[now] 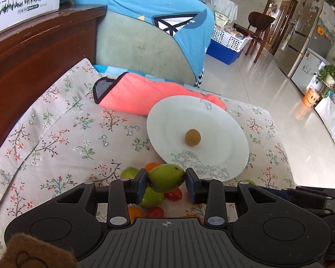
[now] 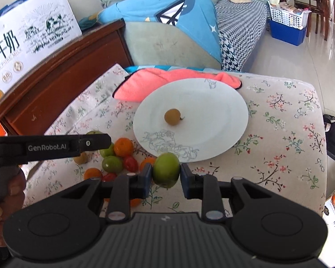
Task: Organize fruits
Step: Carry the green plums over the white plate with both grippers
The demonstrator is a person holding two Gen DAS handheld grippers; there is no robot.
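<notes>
Fruits lie in a loose pile point(image 2: 116, 156) on the floral cloth point(image 2: 279, 134), just beside the near-left rim of the white plate point(image 2: 212, 116): green ones, small oranges and red tomatoes. Your left gripper point(image 1: 166, 182) has its pads clamped on a green oval fruit point(image 1: 166, 177), held above the pile. Your right gripper point(image 2: 166, 175) grips a round green fruit point(image 2: 166, 172), which in the right wrist view overlaps the plate's near rim. One small brown fruit point(image 2: 172, 116) sits near the plate's centre. A pink cloth point(image 2: 145, 82) lies beyond the plate, against its far edge.
</notes>
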